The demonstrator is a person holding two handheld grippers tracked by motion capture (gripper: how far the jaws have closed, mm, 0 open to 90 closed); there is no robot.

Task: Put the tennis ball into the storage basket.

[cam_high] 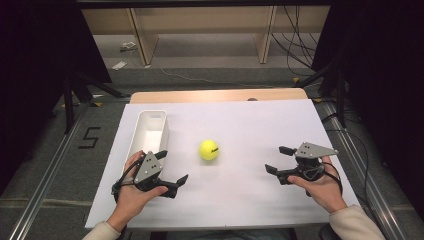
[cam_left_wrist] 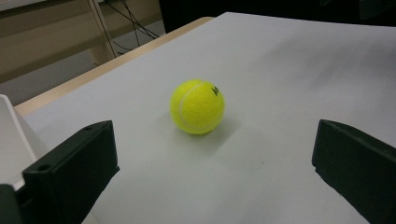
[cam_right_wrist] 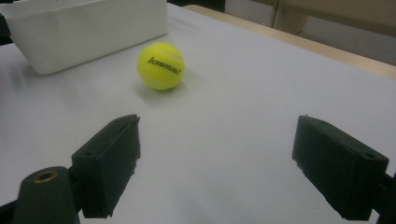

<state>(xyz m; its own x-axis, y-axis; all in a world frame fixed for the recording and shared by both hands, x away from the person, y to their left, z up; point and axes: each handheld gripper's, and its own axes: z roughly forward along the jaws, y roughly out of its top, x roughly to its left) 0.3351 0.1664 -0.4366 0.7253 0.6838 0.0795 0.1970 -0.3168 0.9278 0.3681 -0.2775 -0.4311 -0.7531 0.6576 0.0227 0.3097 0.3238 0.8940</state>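
A yellow tennis ball [cam_high: 208, 150] [cam_left_wrist: 197, 107] [cam_right_wrist: 161, 66] rests on the white sheet [cam_high: 240, 125] near the table's middle. To its left stands a long white bin [cam_high: 149, 131] [cam_right_wrist: 70, 28], empty as far as I see. My left gripper [cam_high: 171, 167] [cam_left_wrist: 215, 172] hovers open at the front left, beside the bin's near end, jaws aimed at the ball with nothing between them. At the front right my right gripper [cam_high: 279, 159] [cam_right_wrist: 217, 163] is also open and empty, pointing left toward the ball from farther off.
The white sheet covers a wooden tabletop [cam_high: 215, 95] whose far edge shows bare. Beyond it stand wooden shelf legs [cam_high: 142, 40] and loose cables [cam_high: 295, 45] on the floor. Dark tripod legs [cam_high: 70, 100] flank the table.
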